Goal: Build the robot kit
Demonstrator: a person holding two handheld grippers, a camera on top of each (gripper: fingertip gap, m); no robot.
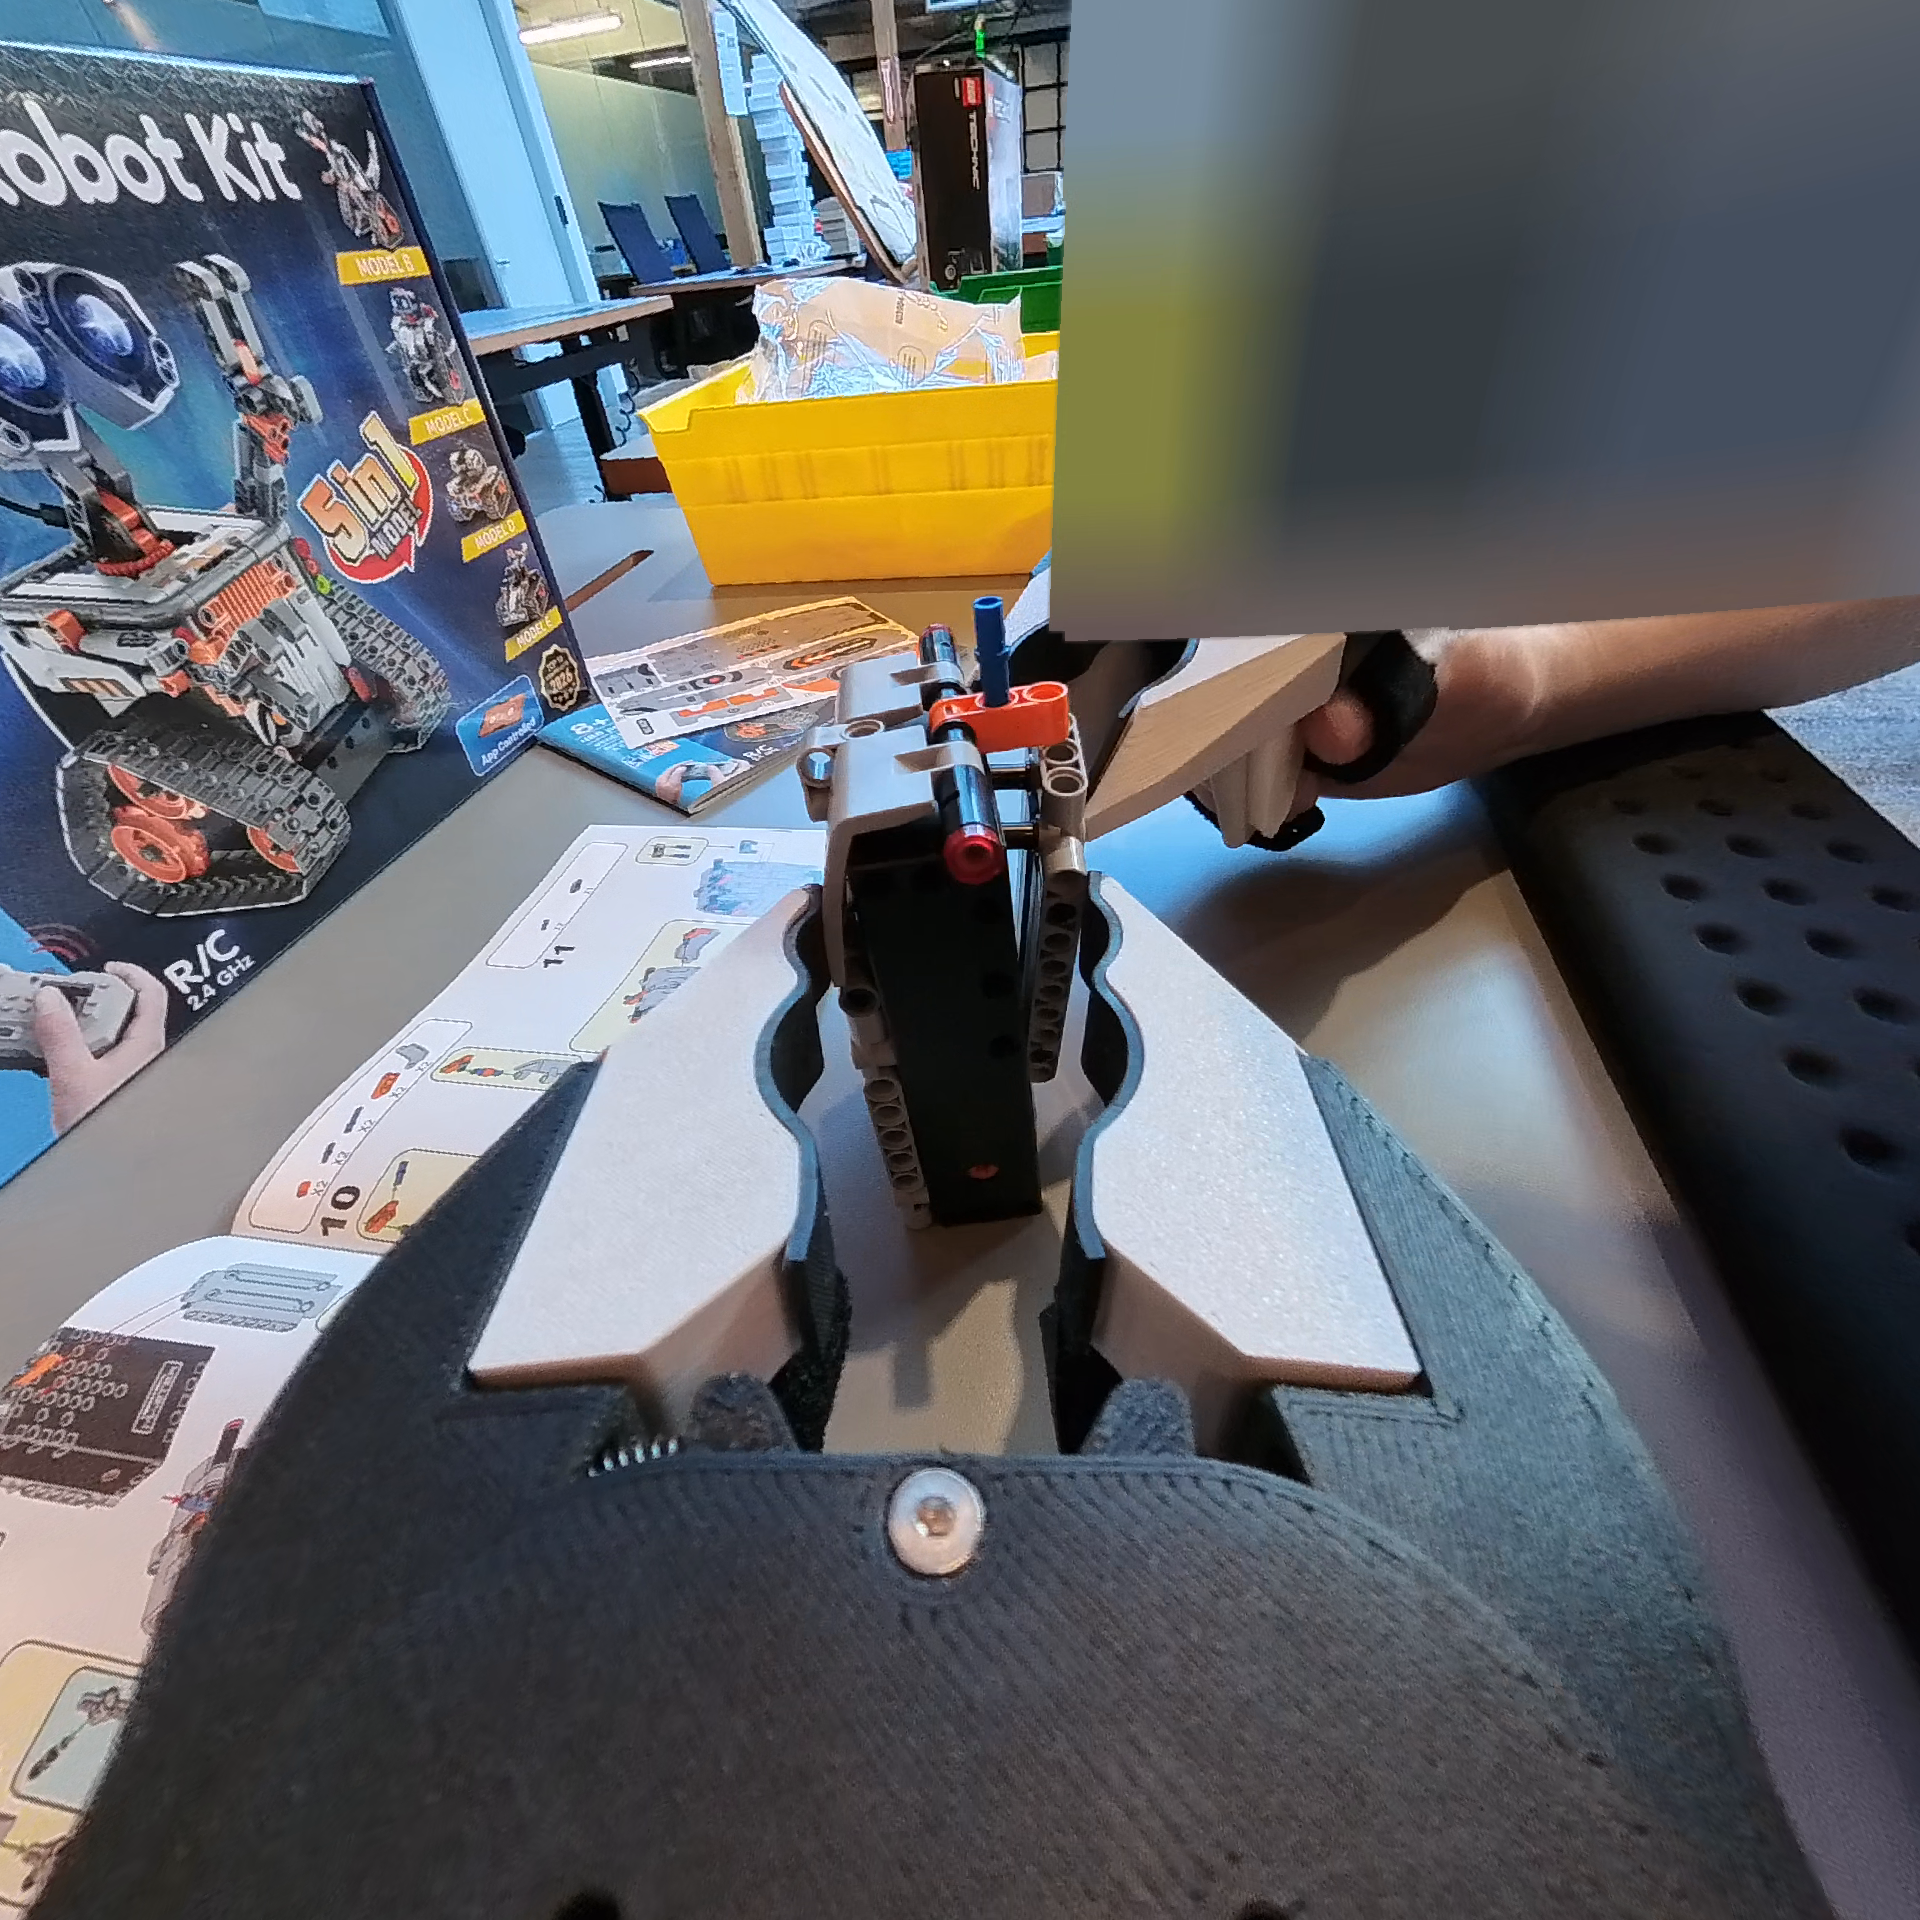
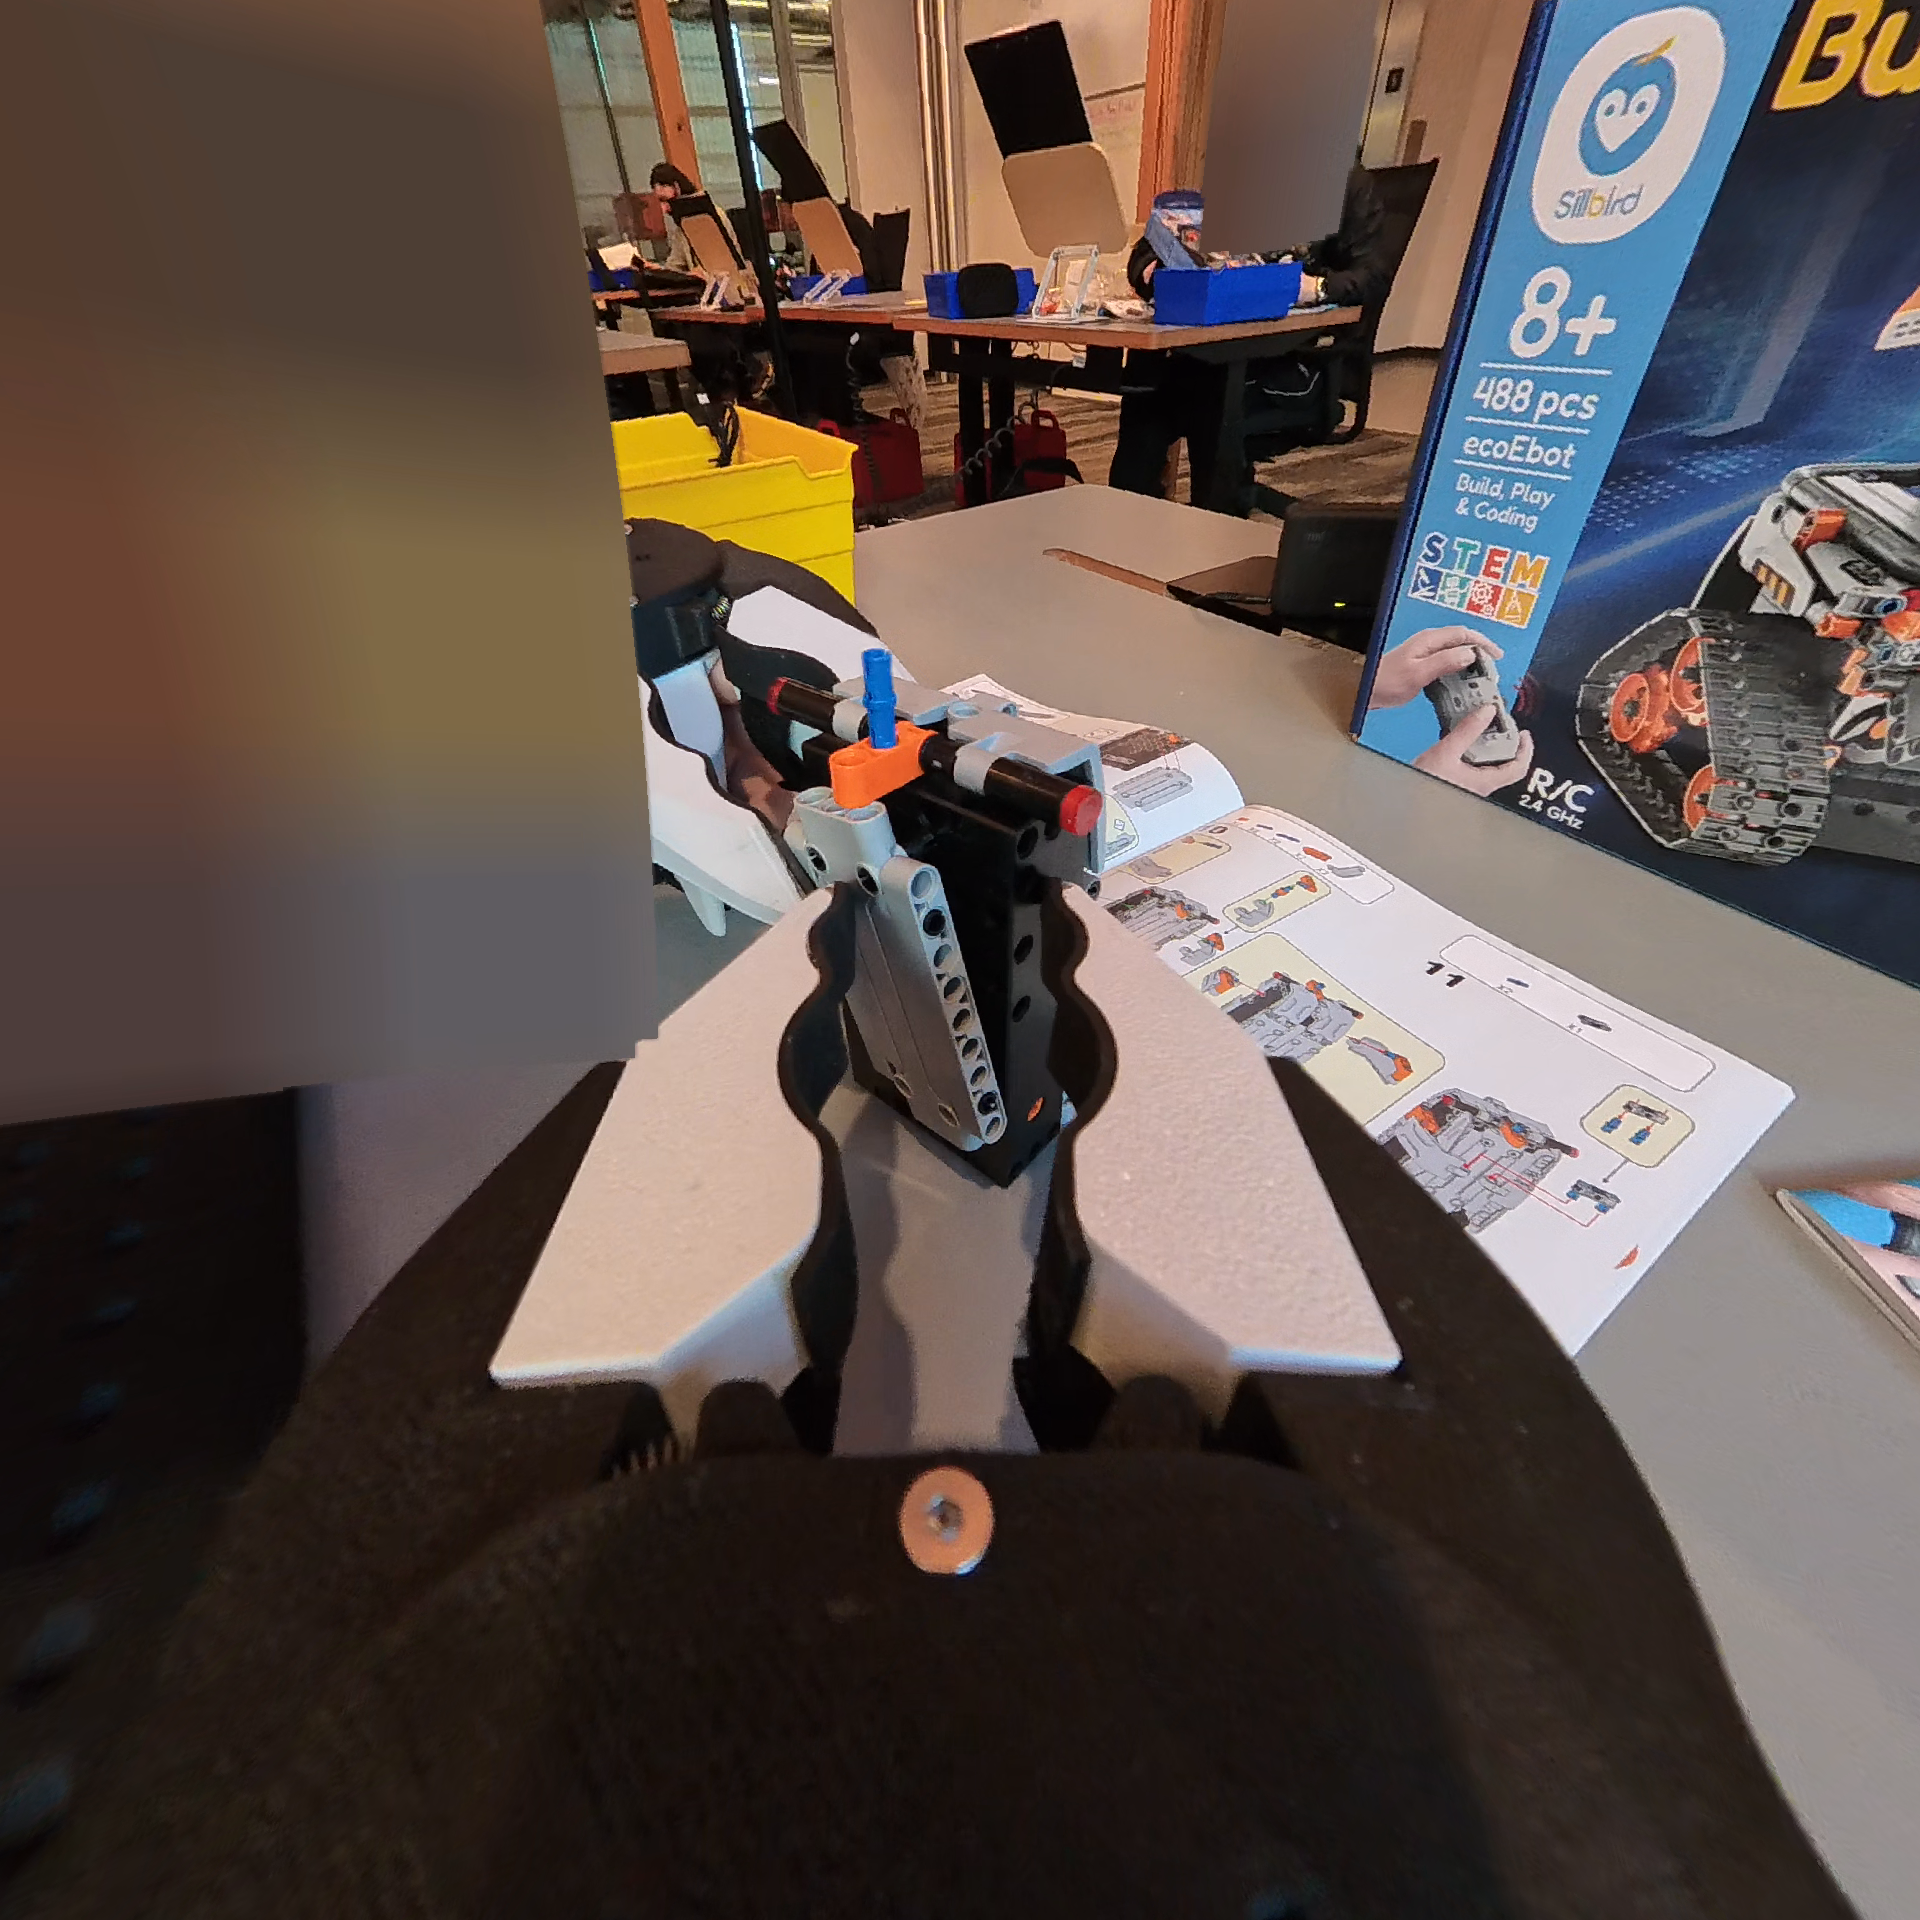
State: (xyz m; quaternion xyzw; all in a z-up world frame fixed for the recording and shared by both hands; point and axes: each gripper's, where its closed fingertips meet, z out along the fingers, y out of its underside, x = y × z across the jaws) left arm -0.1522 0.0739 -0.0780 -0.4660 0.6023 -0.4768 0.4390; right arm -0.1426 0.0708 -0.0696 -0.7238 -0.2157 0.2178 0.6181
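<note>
As it stands upright, brick assembly (image 1: 940, 997) (image 2: 961, 997) clamped between both grippers' fingers (image 1: 717, 1101) (image 2: 1174, 1081).

Left gripper (image 1: 951, 935) fingers clamped inward; right gripper (image 2: 951, 935) fingers likewise, facing it.
</note>
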